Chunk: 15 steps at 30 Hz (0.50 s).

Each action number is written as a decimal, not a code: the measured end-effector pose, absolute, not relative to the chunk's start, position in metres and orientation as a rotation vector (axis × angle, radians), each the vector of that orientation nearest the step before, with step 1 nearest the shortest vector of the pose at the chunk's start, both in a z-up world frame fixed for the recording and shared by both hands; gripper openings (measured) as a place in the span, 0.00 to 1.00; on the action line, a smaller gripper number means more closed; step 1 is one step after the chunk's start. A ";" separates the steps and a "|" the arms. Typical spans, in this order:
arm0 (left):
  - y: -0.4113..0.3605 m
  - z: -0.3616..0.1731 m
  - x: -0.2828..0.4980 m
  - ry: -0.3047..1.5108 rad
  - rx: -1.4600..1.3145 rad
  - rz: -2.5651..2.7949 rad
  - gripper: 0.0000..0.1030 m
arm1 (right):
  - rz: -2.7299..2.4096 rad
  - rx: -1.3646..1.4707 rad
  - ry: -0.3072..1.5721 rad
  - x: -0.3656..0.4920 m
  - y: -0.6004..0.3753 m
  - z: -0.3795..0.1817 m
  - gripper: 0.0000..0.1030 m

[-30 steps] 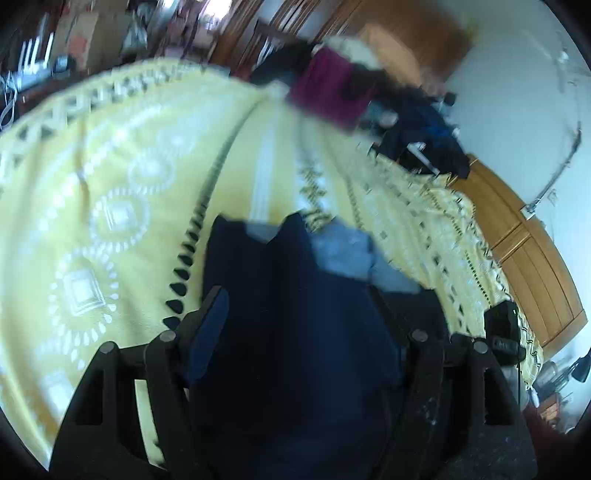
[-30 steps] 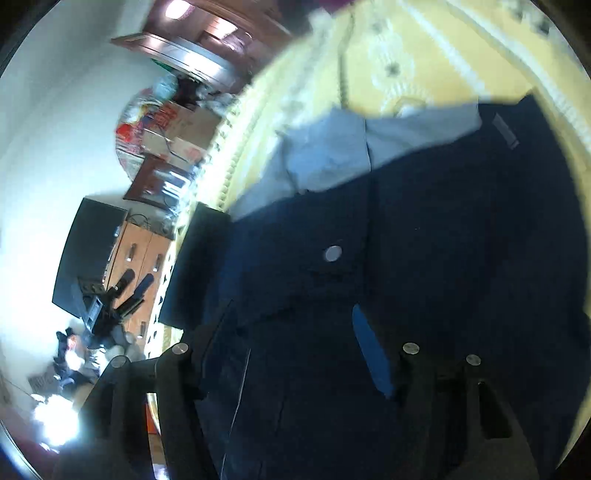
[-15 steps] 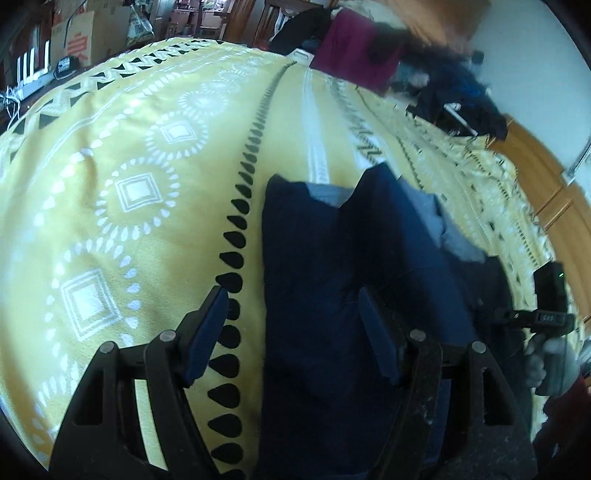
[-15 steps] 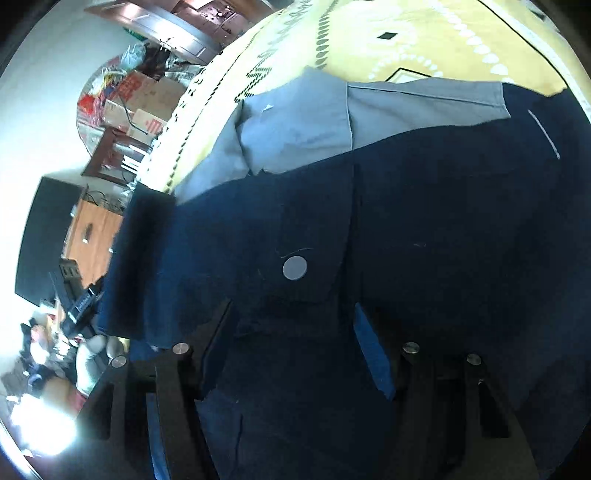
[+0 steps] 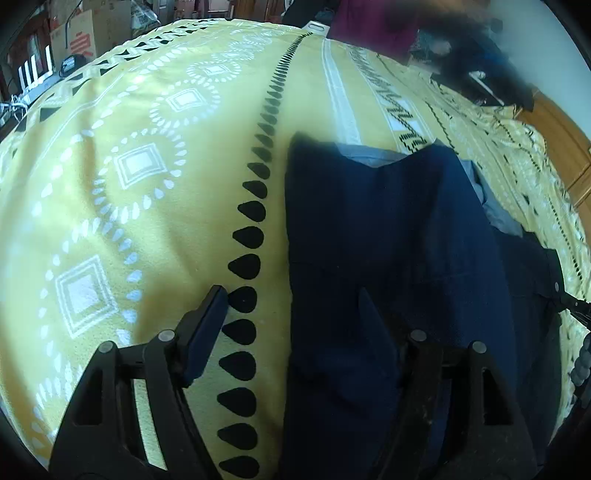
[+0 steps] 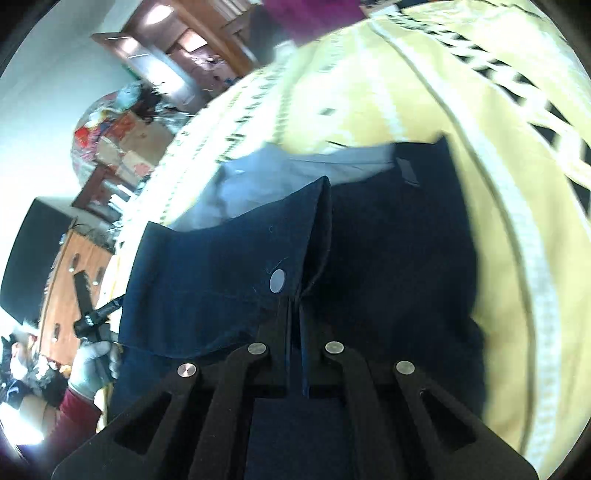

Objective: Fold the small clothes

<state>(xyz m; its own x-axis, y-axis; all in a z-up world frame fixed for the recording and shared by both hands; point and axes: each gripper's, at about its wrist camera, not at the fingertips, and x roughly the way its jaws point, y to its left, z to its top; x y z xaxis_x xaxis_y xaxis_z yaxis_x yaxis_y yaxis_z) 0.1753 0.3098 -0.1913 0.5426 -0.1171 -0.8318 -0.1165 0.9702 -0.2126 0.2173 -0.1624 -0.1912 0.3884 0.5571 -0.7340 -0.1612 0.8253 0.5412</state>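
Note:
A dark navy garment (image 5: pixel 388 229) with a grey inner lining (image 5: pixel 373 157) lies on a yellow patterned bedspread (image 5: pixel 147 184). My left gripper (image 5: pixel 291 295) is open and hangs low over the garment's left edge: one finger is over the bedspread, the other over the navy cloth. In the right wrist view my right gripper (image 6: pixel 293 302) is shut on a fold of the navy garment (image 6: pixel 388 240), just below a silver snap button (image 6: pixel 277 280). The pinched flap stands up off the rest of the cloth, and the grey lining (image 6: pixel 295 166) shows behind it.
A maroon cloth (image 5: pixel 369 22) and dark clothes (image 5: pixel 480 55) are piled at the bed's far end. Cardboard boxes (image 5: pixel 85 37) stand beyond the left side, and a wooden cabinet (image 5: pixel 554 122) is on the right. A gloved hand (image 6: pixel 92 362) shows at the bed's edge.
My right gripper went from open to shut on the navy cloth beside the snap button and raised a flap. The left gripper sank closer to the garment's left edge.

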 end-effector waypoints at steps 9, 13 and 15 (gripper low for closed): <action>0.305 -0.190 0.176 1.016 -0.213 0.033 0.74 | 0.417 0.396 1.064 0.204 -0.185 -0.201 0.04; 0.302 -0.181 0.170 1.002 -0.209 0.061 0.74 | 0.379 0.381 1.046 0.187 -0.205 -0.193 0.03; 0.303 -0.166 0.157 0.955 -0.228 0.059 0.74 | 0.365 0.326 1.078 0.185 -0.208 -0.201 0.06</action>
